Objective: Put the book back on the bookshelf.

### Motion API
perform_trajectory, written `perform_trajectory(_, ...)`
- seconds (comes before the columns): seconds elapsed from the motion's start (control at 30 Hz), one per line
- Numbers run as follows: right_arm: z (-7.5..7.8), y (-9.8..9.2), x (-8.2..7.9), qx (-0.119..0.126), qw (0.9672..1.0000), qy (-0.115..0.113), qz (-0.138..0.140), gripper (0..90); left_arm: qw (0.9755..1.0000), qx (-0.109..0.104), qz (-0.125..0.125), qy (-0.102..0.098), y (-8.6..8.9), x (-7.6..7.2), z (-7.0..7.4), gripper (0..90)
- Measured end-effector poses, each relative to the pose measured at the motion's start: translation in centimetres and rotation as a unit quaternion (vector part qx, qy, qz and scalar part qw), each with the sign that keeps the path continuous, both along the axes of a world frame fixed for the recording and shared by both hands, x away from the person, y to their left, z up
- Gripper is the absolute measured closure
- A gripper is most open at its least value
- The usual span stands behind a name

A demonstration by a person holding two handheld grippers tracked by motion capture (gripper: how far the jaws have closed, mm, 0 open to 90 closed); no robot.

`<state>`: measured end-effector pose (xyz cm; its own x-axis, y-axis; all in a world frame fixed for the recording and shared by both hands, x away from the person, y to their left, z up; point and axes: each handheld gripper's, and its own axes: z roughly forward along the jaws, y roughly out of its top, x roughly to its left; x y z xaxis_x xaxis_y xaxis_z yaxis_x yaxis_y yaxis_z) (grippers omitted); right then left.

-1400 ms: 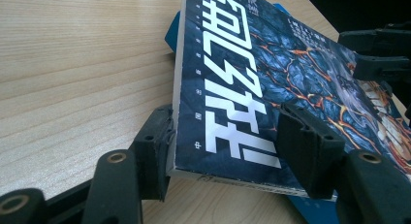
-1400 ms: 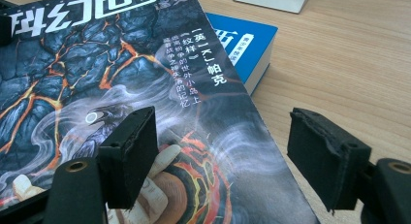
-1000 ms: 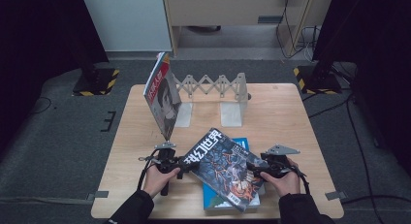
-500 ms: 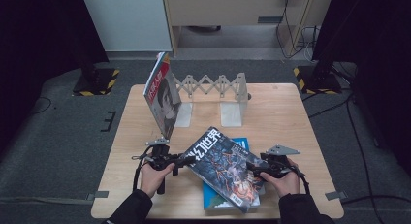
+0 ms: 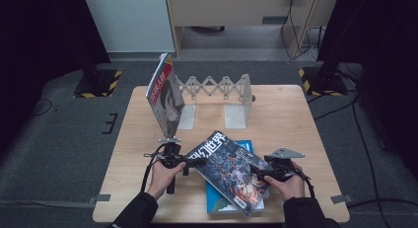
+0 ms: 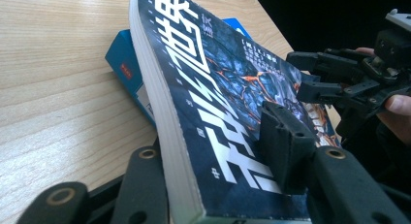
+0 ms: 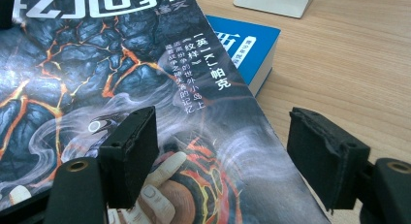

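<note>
1. Pale wood table (image 5: 296, 119): it carries everything I list below.
2. Dark glossy paperback with a cracked-lava cover and white characters (image 5: 227, 171): it lies tilted across a blue paperback book (image 5: 245, 146), which sits flat on the table beneath it.
3. My left gripper (image 5: 190, 163): its jaws have just been closing, and I see them clamped on the dark book's near edge, one pad (image 6: 283, 146) on the cover, the other under the page block.
4. My right gripper (image 5: 259, 171): its jaws stand apart; one pad (image 7: 131, 146) rests over the cover's corner, the other (image 7: 322, 156) hangs off the edge above bare wood. It grips nothing.
5. Pale expanding book rack with lattice back and two end plates (image 5: 217, 97): a red-and-white magazine with a portrait cover (image 5: 165, 97) leans at its left end; the rest of its span holds nothing I can make out.
</note>
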<state>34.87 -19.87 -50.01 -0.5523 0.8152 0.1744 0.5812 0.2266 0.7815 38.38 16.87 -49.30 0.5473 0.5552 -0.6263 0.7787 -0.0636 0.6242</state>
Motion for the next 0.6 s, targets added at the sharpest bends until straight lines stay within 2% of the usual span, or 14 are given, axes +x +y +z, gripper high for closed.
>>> perform_trajectory(0.07, 0.0, 0.0, 0.0, 0.003, 1.0000, 0.004, -0.001, 26.7, 1.0000, -0.007, 0.003, 0.000, 0.1, -0.1, 0.2, 61.5)
perform_trajectory(0.2, 0.0, 0.0, 0.1, 0.006, 1.0000, 0.004, 0.001, 27.8, 1.0000, -0.003, 0.008, -0.004, -0.1, -0.4, 1.0, 63.5)
perform_trajectory(0.3, 0.0, -0.1, 0.1, 0.011, 0.9999, 0.008, 0.005, 28.6, 0.9999, -0.008, 0.014, -0.001, -0.1, -0.6, 1.6, 65.7)
perform_trajectory(0.37, 0.1, -0.1, 0.1, 0.011, 0.9999, 0.005, 0.007, 30.0, 0.9997, -0.016, 0.019, 0.000, 0.0, -0.7, 2.0, 67.9)
perform_trajectory(0.47, 0.4, -0.3, 0.1, 0.013, 0.9999, -0.002, 0.004, 30.4, 0.9996, -0.016, 0.023, -0.006, -0.1, -1.0, 2.8, 70.0)
perform_trajectory(0.6, 0.8, -1.0, 0.2, 0.018, 0.9996, -0.015, -0.013, 30.9, 0.9994, -0.020, 0.028, -0.011, 0.1, -1.2, 4.0, 72.3)
